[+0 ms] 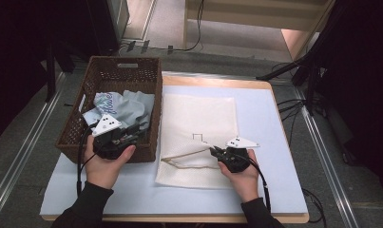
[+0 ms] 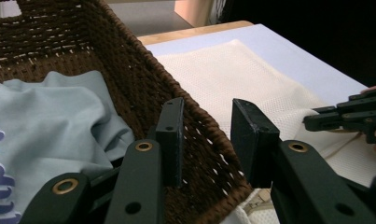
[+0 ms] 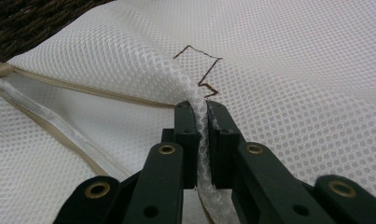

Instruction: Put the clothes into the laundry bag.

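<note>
1. Right jaws: closed tight on a raised fold of the mesh laundry bag (image 3: 269, 84), top layer pinched up beside the zip opening (image 3: 59, 112). Right gripper (image 1: 216, 152) near the bag's lower edge, over the table (image 1: 274, 142).
2. Left jaws: partly apart, nothing between them, straddling the rim of the wicker basket (image 2: 143, 70). Left gripper (image 1: 132, 132) at the basket's near right corner.
3. Pale blue garment (image 2: 50, 121) lying crumpled inside the basket, just left of the left jaws, not touched. Printed lettering visible on it.
4. Bag spread flat on the table, directly right of the basket, mouth facing the basket and lifted slightly open by the right grip.
5. Judged step in hand: holding the bag mouth open while reaching for the garment.
6. Advice for doing it well:
   - Keep the right pinch firm and lifted, top layer only, so the mouth gapes.
   - Bring the left jaws clear of the rim before closing; risk of catching wicker instead of cloth.
   - Take a thick bunch of fabric near the middle, not a loose edge.
   - Lift clear of the basket wall before crossing to the opening.
</note>
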The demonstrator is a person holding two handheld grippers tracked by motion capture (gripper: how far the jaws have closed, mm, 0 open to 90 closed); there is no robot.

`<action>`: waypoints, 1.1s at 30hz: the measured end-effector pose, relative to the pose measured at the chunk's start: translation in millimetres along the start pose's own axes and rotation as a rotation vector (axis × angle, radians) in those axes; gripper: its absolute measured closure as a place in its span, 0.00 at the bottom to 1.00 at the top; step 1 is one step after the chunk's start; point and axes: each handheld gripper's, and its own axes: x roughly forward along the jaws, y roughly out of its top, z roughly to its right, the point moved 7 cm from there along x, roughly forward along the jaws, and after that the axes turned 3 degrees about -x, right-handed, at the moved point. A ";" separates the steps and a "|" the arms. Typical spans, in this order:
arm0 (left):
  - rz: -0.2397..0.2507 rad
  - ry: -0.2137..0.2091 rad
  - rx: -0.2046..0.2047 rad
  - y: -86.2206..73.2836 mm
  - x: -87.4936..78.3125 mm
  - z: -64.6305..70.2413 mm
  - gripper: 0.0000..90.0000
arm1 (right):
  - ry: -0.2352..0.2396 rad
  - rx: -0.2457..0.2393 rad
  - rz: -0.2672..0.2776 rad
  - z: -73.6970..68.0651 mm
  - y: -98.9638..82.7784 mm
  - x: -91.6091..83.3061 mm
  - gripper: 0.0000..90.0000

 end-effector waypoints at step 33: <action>-0.017 0.123 -0.043 46.9 39.9 -59.6 0.44 | 0.000 -0.002 -0.009 0.7 -2.8 2.3 0.94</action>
